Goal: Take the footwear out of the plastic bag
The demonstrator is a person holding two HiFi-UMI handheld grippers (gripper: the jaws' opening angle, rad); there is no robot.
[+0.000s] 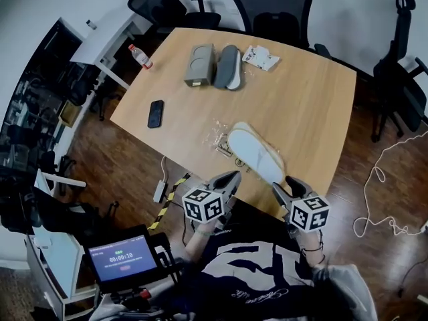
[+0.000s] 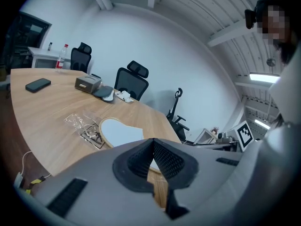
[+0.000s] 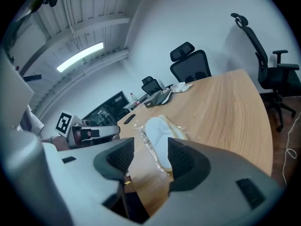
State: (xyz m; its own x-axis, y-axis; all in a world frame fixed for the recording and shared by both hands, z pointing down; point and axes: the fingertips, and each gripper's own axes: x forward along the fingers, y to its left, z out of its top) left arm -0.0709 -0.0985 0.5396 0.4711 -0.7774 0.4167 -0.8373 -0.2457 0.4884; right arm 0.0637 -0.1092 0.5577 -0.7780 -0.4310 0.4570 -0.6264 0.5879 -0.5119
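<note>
A slipper (image 1: 257, 154) lies with its white sole up near the table's front edge, also shown in the left gripper view (image 2: 120, 131) and the right gripper view (image 3: 160, 133). The crumpled clear plastic bag (image 1: 219, 138) lies against its left side, flat on the wood (image 2: 84, 125). My left gripper (image 1: 233, 177) hovers at the table edge just short of the slipper, its jaws shut together with nothing between them (image 2: 153, 142). My right gripper (image 1: 284, 184) hangs at the slipper's near end, open and empty (image 3: 150, 152).
At the far side of the wooden table (image 1: 314, 105) sit a grey box (image 1: 199, 64), a grey pair of slippers (image 1: 227, 67) and a white packet (image 1: 261, 57). A black phone (image 1: 155, 113) and a bottle (image 1: 140, 56) lie at the left. Office chairs (image 1: 271, 9) ring the table.
</note>
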